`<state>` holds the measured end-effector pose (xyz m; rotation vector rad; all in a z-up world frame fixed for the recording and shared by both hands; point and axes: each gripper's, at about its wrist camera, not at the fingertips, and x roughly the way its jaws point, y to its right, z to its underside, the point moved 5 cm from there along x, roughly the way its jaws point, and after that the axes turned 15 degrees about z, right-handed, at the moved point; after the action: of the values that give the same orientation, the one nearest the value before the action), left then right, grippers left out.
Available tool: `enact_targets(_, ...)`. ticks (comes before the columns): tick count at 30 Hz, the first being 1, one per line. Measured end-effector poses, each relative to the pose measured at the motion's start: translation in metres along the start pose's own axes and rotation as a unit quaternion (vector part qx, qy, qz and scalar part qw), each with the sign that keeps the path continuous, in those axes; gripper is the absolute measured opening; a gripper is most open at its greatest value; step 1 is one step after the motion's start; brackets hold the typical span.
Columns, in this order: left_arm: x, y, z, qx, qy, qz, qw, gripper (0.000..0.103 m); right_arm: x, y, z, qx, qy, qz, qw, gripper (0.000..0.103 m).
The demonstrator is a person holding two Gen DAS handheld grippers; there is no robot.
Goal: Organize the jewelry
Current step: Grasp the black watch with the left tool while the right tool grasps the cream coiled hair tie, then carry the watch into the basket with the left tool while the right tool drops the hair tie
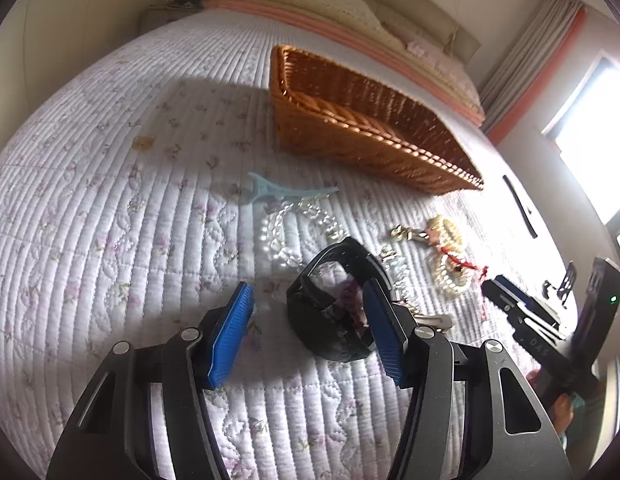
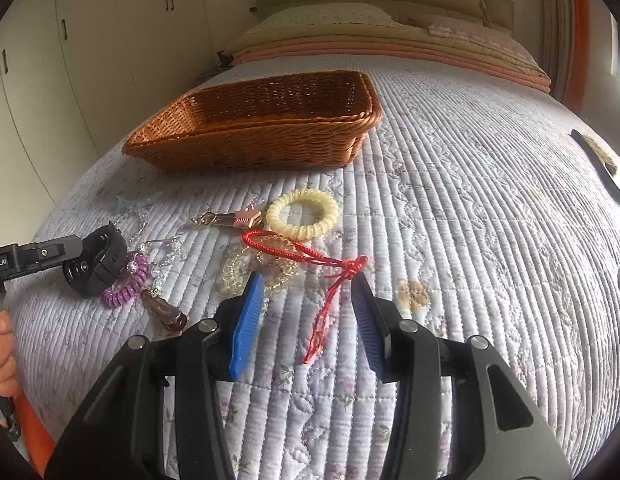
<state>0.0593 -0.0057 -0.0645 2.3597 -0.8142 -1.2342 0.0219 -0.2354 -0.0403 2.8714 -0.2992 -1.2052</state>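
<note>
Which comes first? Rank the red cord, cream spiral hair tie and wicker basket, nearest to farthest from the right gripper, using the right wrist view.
1. Red cord, its tassel lying between the right gripper fingers.
2. Cream spiral hair tie, just beyond.
3. Wicker basket, farthest, up the bed.

One wicker basket [image 2: 269, 136], one black watch [image 1: 334, 308], two spiral hair ties [image 2: 301, 220] (cream, purple).
</note>
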Motion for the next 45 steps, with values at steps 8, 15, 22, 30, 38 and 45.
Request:
enact_targets(8,0.019,0.005,-0.01,0.0,-0.017,-0.02,0.9996,0.051,0.029,0.008,-0.046,0.025,-0.022,-0.01,0.999,0.042)
enact_targets(15,0.025,0.003,-0.009,0.002,-0.04,-0.026,0.9988,0.048,0.077,-0.008,-0.051,0.004,-0.068,0.021,0.997,0.03)
enact_targets(22,0.032,0.005,-0.009,0.021,-0.047,-0.062,0.9968,0.017,0.076,-0.019,-0.044,-0.025,-0.046,0.047,0.997,0.01)
enact_targets(30,0.015,0.005,-0.011,0.008,-0.001,-0.011,0.9999,0.014,0.033,-0.011,-0.045,-0.01,-0.003,0.021,1.0,0.01)
enact_targets(38,-0.015,0.057,-0.077,0.085,0.068,0.012,0.994,0.014,-0.024,-0.007,-0.11,0.01,0.075,0.003,0.997,0.01)
enact_targets(45,0.024,0.096,-0.152,0.143,0.086,-0.013,0.9859,0.014,0.026,-0.019,-0.176,0.014,0.049,0.003,0.999,0.01)
